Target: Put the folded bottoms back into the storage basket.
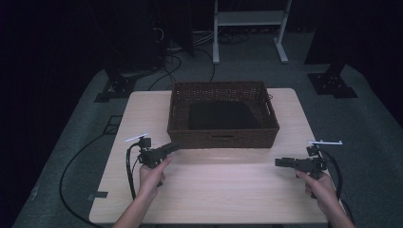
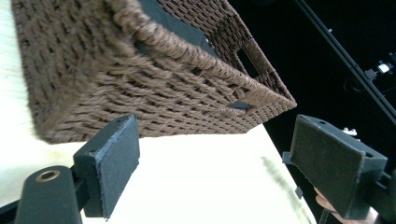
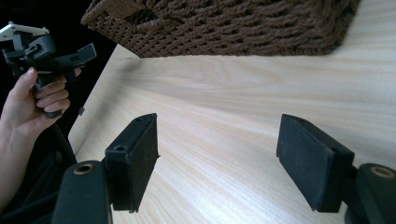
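Observation:
A brown woven basket [image 1: 223, 137] stands at the back middle of a light wooden table [image 1: 218, 190], with a flat dark thing [image 1: 222, 116] lying inside it. My left gripper [image 1: 175, 147] hovers just in front of the basket's left front corner, pointing right. In the left gripper view, my left gripper [image 2: 215, 154] is open with nothing between its pads, and the basket [image 2: 140, 88] looms close ahead. My right gripper [image 1: 278, 162] is held at the table's right side and points left. In the right gripper view, my right gripper [image 3: 217, 135] is open over bare wood.
A white metal frame [image 1: 249, 19] stands on the grey floor behind the table. Black stand bases [image 1: 332, 83] sit at both back corners and cables [image 1: 71, 166] run along the left. In the right gripper view, the left hand [image 3: 32, 98] holds the other gripper beyond the table's edge.

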